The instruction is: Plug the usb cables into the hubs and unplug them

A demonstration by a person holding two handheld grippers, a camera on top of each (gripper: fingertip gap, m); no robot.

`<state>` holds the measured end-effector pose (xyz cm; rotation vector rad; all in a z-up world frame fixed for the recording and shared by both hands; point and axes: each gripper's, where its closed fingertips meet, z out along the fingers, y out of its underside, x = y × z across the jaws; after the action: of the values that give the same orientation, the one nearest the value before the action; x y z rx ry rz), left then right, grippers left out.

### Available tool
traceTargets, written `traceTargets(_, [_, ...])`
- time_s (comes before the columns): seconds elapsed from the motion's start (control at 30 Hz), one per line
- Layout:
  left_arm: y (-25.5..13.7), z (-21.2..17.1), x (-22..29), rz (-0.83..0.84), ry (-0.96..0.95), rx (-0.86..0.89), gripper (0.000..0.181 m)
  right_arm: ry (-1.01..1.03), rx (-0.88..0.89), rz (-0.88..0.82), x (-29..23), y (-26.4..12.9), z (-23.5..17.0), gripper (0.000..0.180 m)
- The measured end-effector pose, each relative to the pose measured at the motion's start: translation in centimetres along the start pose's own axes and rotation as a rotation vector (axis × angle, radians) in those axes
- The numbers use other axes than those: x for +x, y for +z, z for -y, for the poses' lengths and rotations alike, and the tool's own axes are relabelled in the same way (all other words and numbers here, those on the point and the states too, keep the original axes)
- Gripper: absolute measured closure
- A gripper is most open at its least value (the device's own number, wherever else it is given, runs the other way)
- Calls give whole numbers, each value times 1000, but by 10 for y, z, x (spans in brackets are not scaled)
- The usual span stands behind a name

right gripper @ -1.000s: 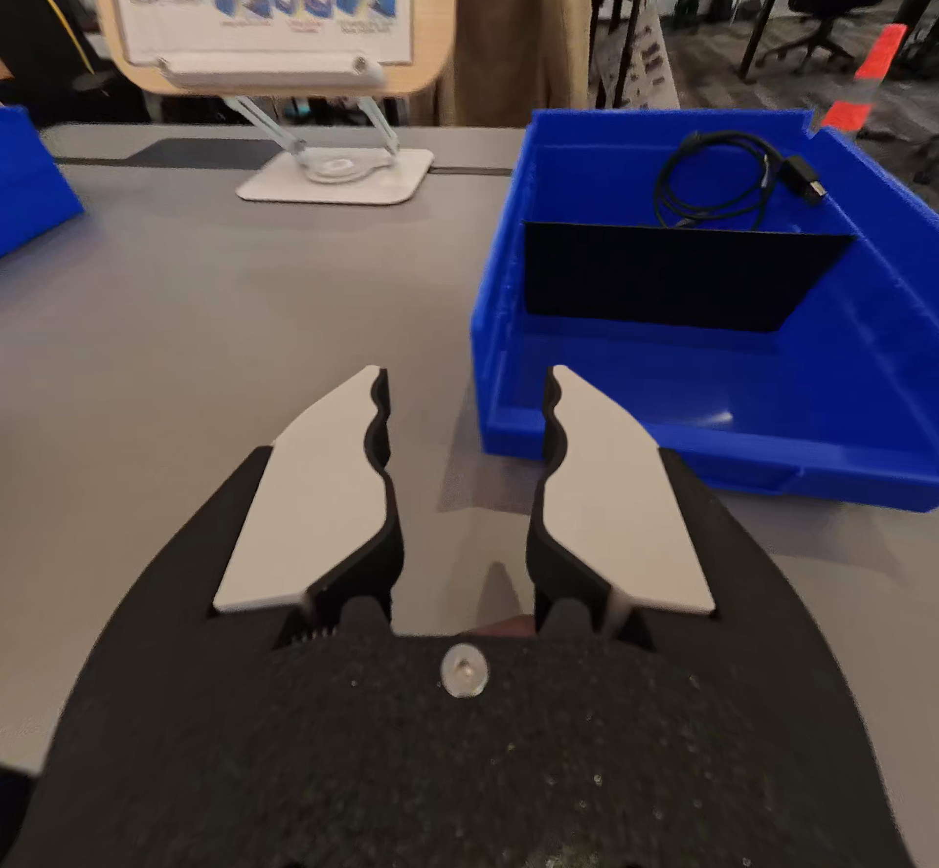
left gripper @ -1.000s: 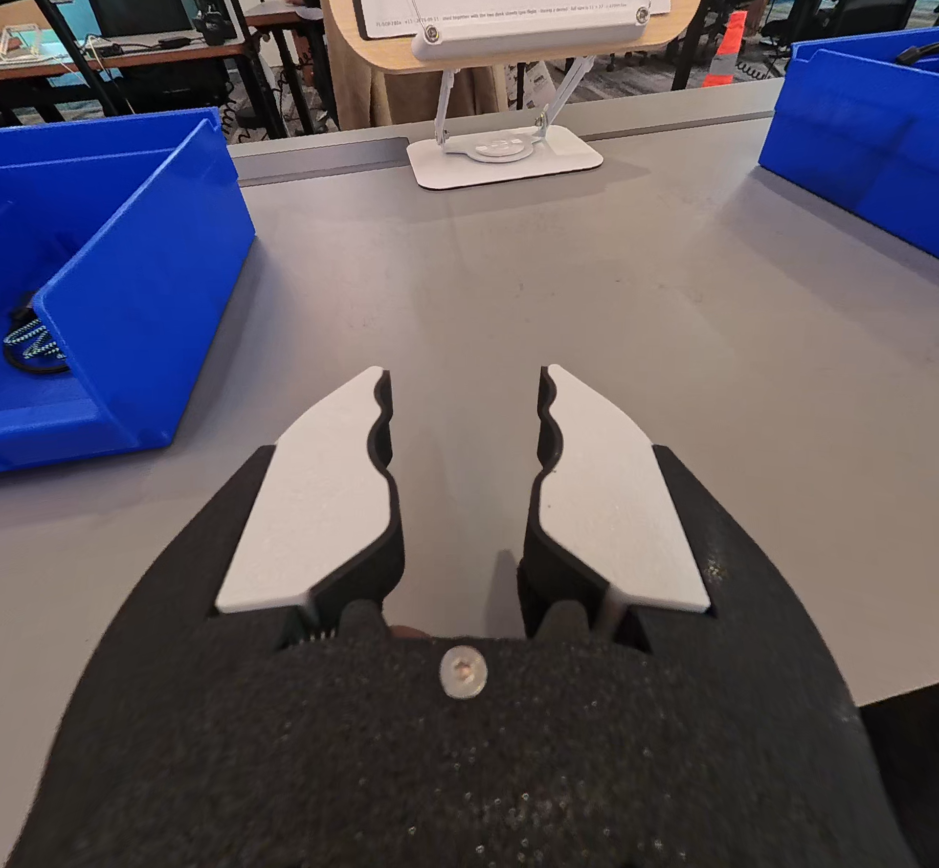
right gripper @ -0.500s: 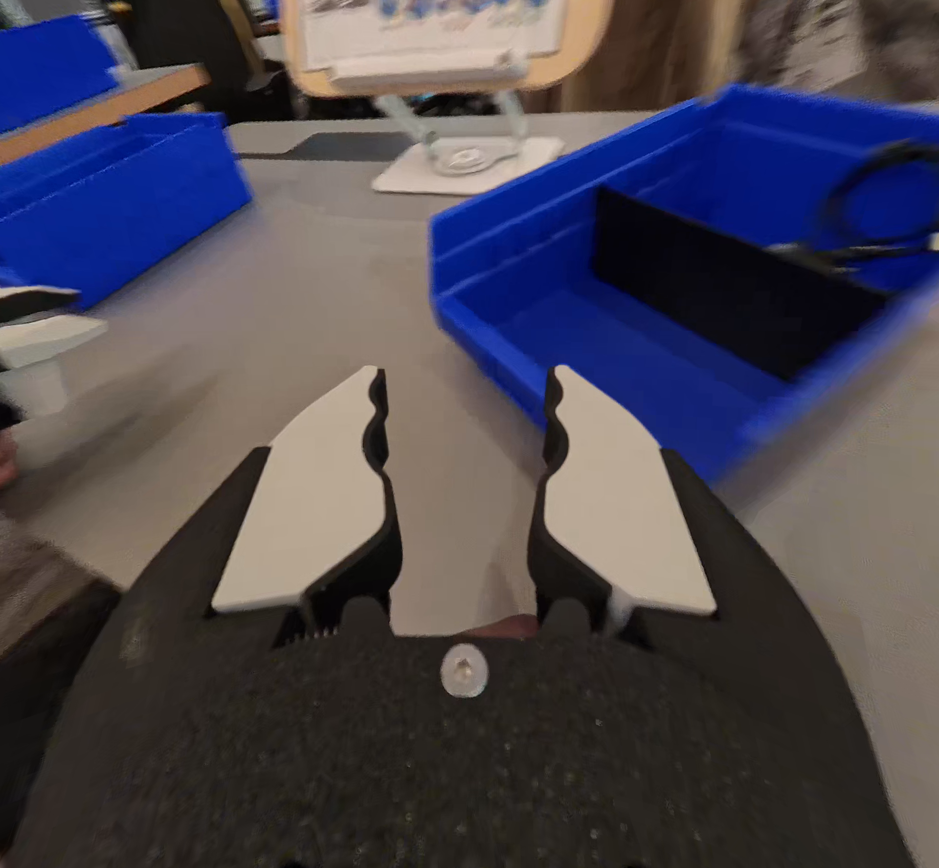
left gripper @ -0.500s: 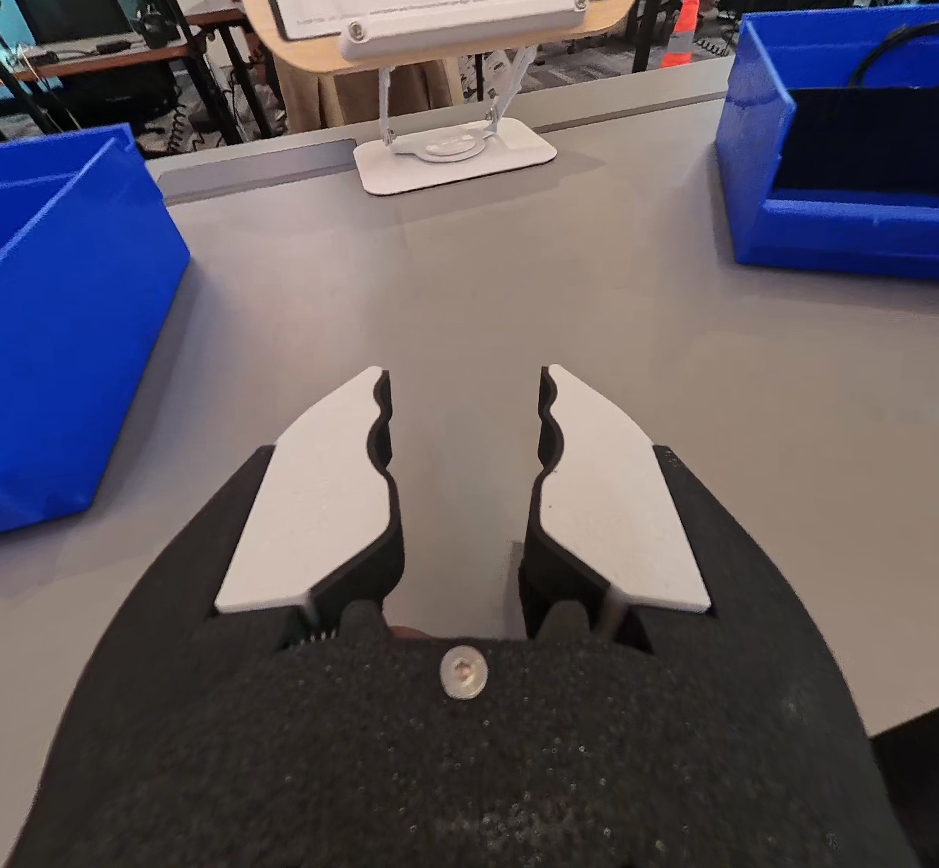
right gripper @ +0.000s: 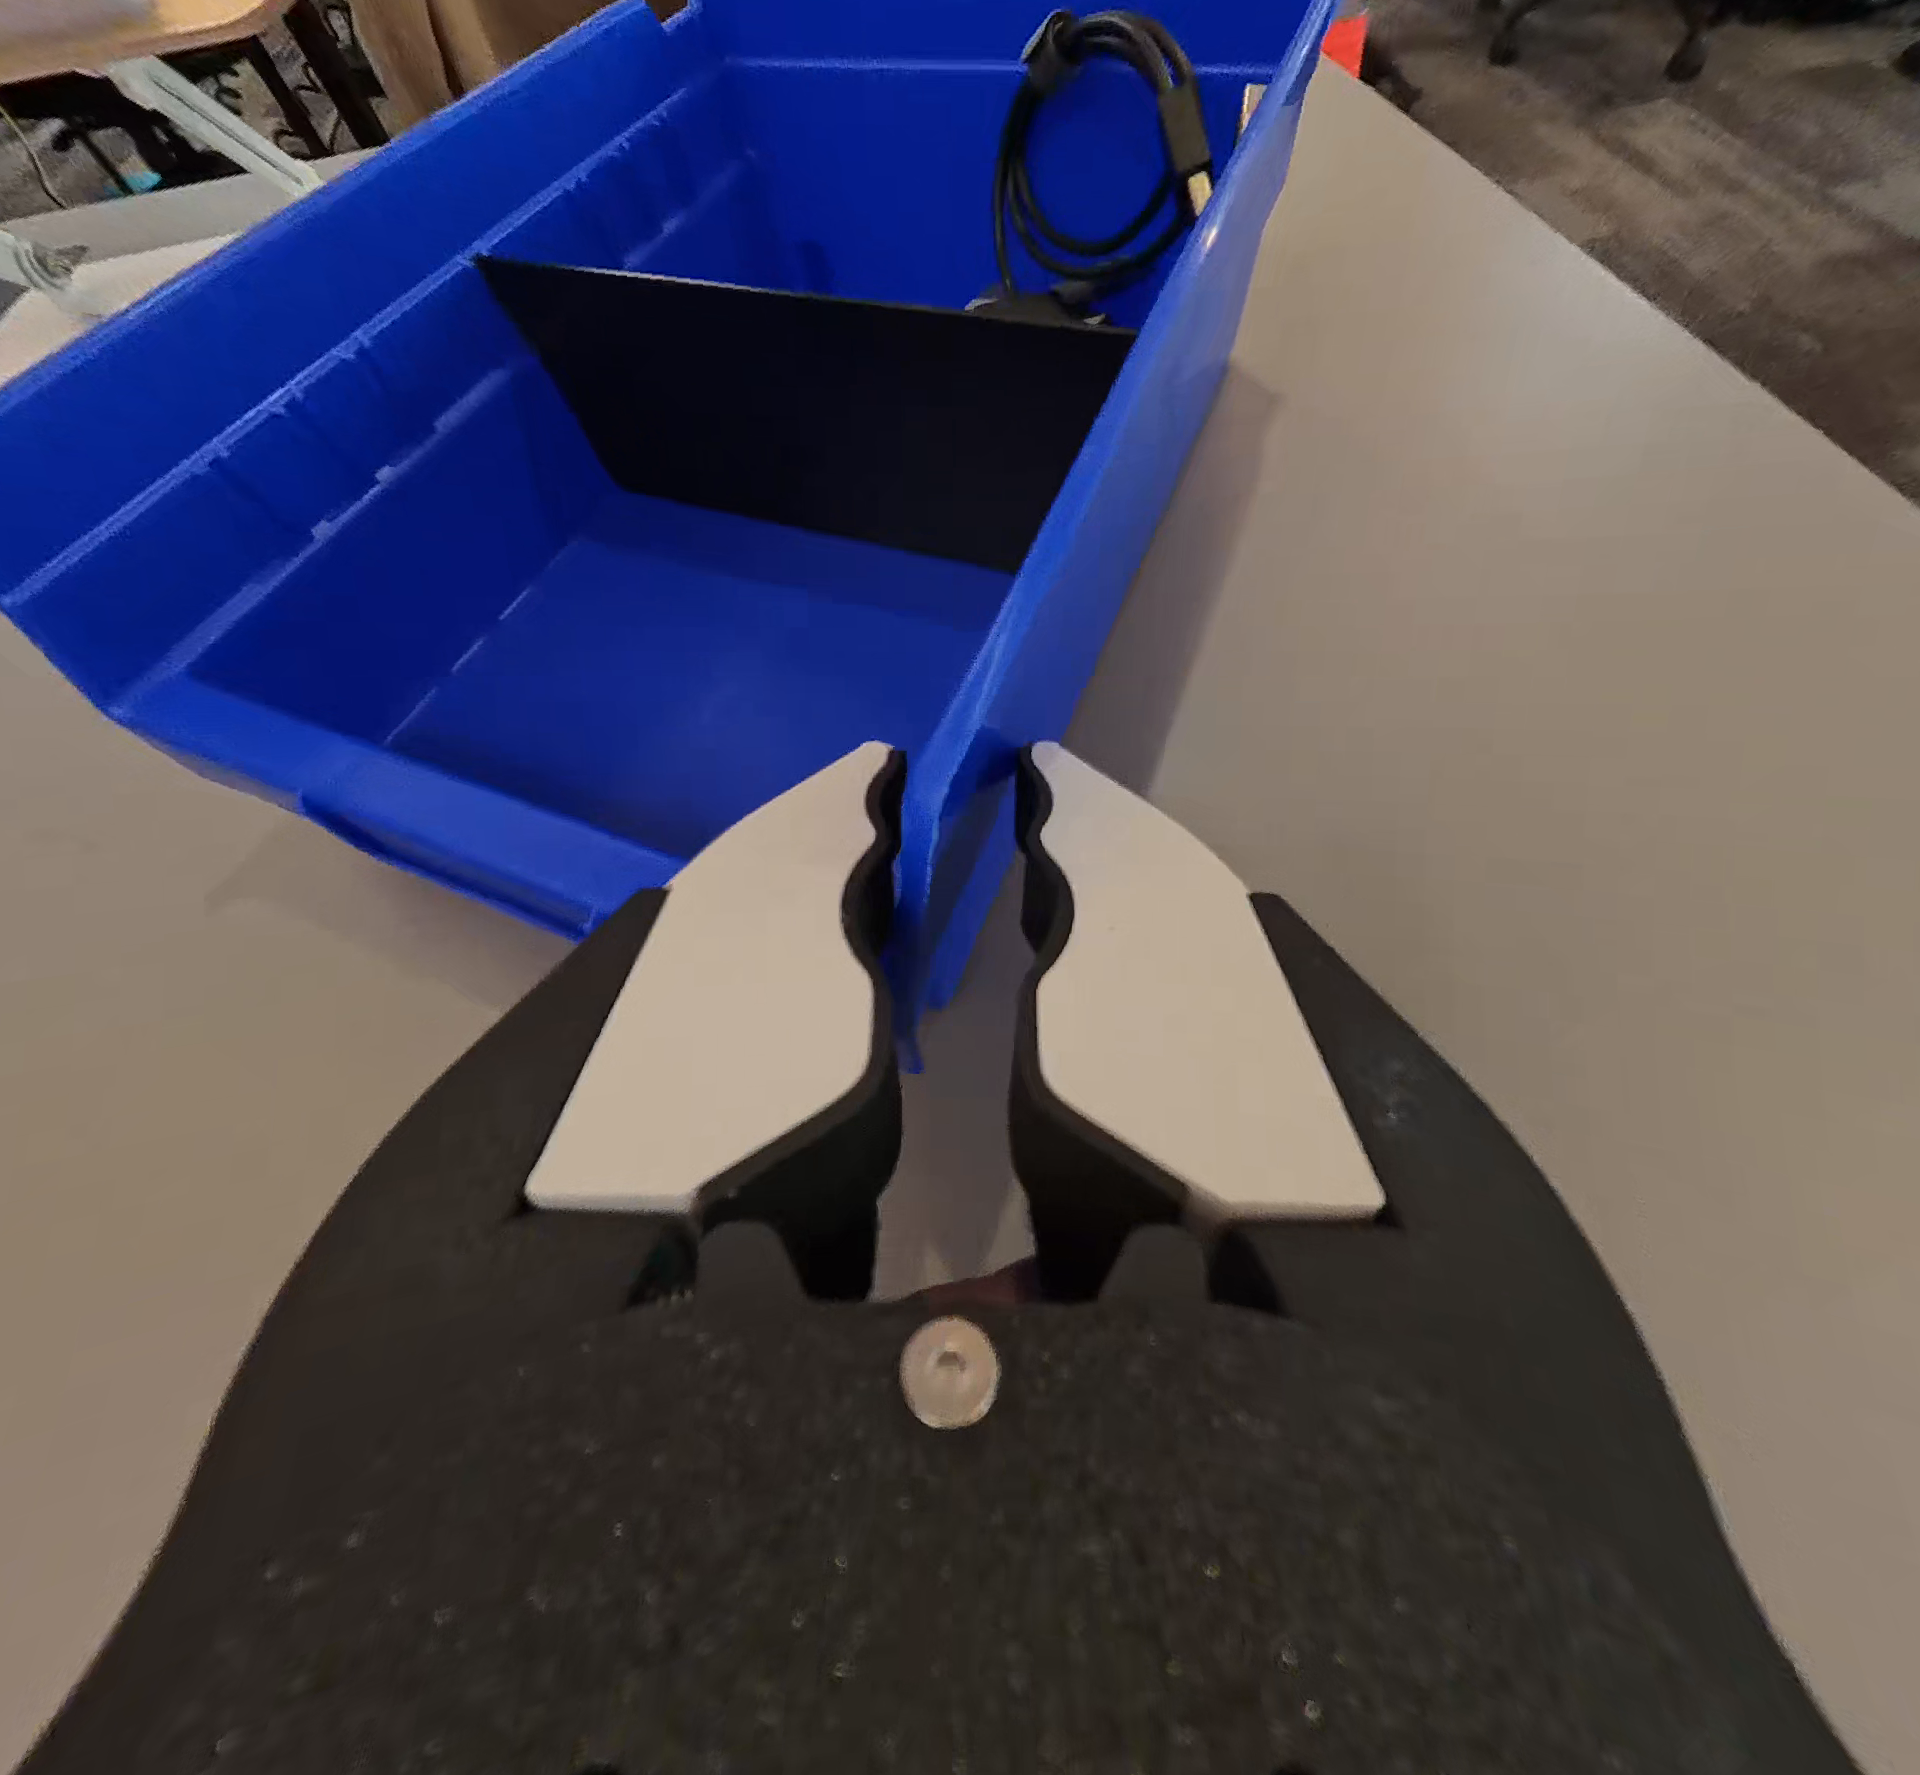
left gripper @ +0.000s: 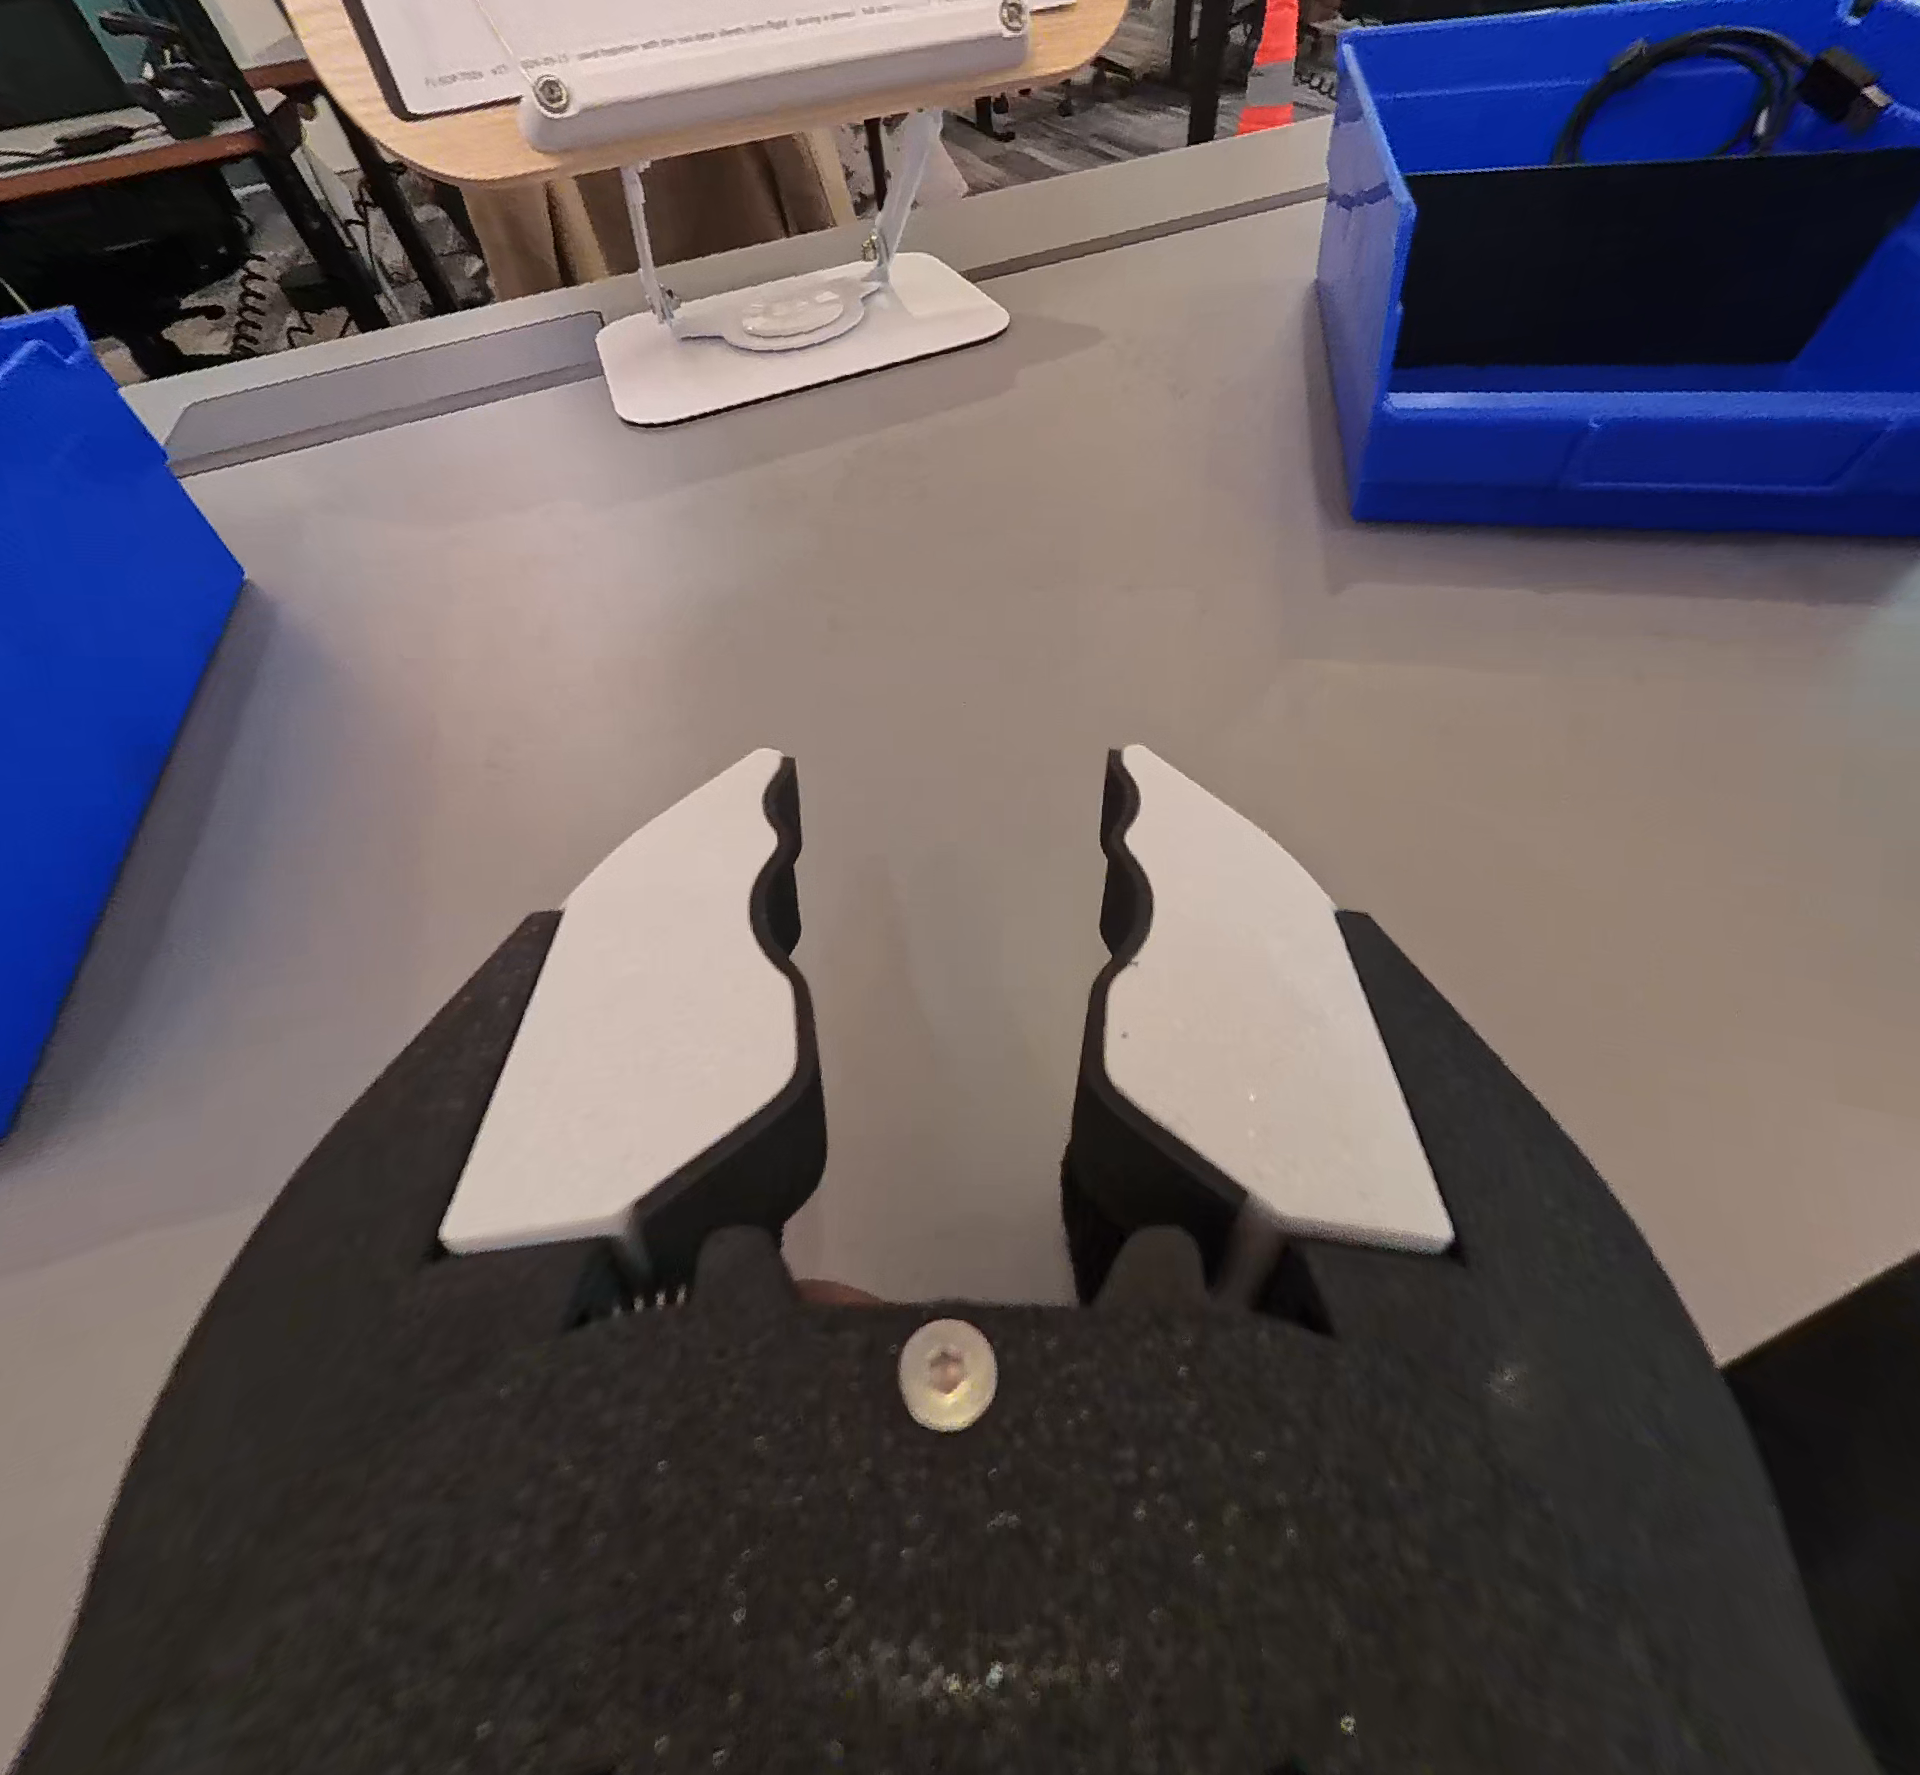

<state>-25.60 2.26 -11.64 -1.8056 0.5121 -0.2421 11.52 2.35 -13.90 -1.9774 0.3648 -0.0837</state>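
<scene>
A blue bin (right gripper: 343,437) stands on the grey table (right gripper: 1507,686), split by a black divider (right gripper: 831,406). A coiled black usb cable (right gripper: 1101,156) lies in its far compartment; the near compartment holds nothing. My right gripper (right gripper: 958,769) straddles the bin's right wall at the front corner, jaws closed in on it. The same bin (left gripper: 1621,468) and cable (left gripper: 1704,63) show at the right in the left wrist view. My left gripper (left gripper: 951,769) is open and empty above the bare table. No hub is clearly visible.
A second blue bin (left gripper: 94,686) stands at the left edge of the left wrist view. An instruction board on a white stand (left gripper: 800,333) sits at the table's far edge. Office desks and chairs lie beyond the table.
My right gripper swung right to the bin's front right corner and its jaws narrowed onto the wall. My left gripper shifted right, so the right bin came further into view.
</scene>
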Motion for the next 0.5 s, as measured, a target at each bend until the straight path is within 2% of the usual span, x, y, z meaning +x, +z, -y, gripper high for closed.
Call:
traceTargets(0.13, [-3,-3,17,-38,0,-10,125,-47,-12,1,-9,-12,-6,161])
traceTargets(0.37, [-1,13,57,-85,18,17,125,-106,-12,106,-49,-50,-28,166])
traceTargets(0.5, [13,18,63,-17,23,3,125,-136,-3,164,-79,-62,-35,172])
